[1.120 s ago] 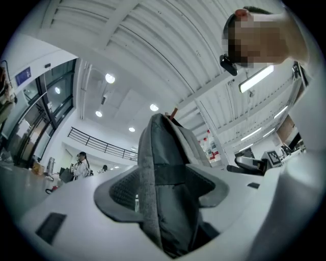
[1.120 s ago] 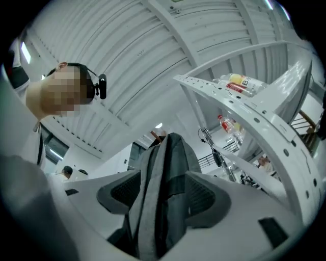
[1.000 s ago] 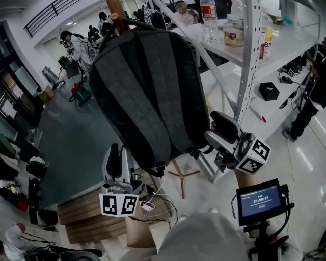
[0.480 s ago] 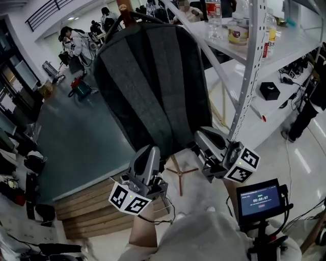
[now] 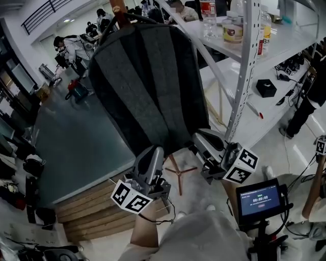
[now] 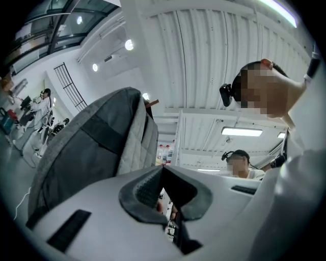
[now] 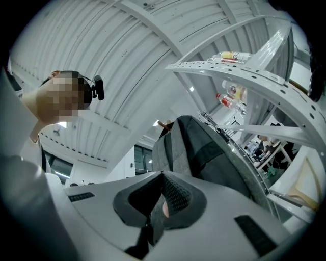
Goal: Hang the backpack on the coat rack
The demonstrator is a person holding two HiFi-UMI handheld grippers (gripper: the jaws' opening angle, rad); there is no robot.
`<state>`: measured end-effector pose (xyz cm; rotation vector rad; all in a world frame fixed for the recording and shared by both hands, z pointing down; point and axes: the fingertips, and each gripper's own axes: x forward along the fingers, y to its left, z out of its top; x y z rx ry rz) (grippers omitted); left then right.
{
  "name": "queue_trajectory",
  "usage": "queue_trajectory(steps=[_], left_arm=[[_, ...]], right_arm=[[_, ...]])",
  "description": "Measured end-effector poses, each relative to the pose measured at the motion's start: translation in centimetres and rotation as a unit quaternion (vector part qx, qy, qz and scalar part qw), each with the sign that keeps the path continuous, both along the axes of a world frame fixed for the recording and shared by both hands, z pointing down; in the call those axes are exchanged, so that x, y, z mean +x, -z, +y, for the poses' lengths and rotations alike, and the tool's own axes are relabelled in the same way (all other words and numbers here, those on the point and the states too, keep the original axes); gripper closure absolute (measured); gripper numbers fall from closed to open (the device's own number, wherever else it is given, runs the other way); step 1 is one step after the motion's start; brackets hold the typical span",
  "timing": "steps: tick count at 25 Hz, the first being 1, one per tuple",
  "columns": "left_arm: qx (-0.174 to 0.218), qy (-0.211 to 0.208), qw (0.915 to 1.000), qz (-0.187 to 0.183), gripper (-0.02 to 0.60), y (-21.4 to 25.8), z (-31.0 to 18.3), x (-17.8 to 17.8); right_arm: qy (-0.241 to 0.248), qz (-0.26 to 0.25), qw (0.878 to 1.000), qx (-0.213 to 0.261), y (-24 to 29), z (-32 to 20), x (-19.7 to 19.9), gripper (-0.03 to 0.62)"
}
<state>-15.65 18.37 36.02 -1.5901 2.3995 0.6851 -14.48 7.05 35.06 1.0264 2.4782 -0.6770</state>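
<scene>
Both sets of jaws have gone from apart to fully together. The left gripper (image 5: 156, 154) and right gripper (image 5: 199, 139) now sit at the lower edge of the backpack (image 5: 147, 81). It hangs from the coat rack (image 5: 120, 11) at upper centre, so the hanging looks done. Whether the jaws pinch any fabric is unclear.

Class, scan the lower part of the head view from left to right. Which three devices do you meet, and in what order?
left gripper → right gripper → timer screen
</scene>
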Motion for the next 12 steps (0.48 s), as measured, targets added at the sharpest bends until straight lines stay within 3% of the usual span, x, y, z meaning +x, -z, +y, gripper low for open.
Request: queue_trajectory(steps=[4, 12], left_arm=[[-0.025, -0.011, 0.9996, -0.002, 0.575, -0.6, -0.9, 0.3], [-0.025, -0.03, 0.9992, -0.002, 0.574, -1.0, -2.4, 0.7]], right_arm=[[0.0, 0.003, 1.0, 0.002, -0.1, 0.4, 0.1, 0.583], [0.004, 0.001, 1.0, 0.026, -0.6, 1.6, 0.2, 0.583]])
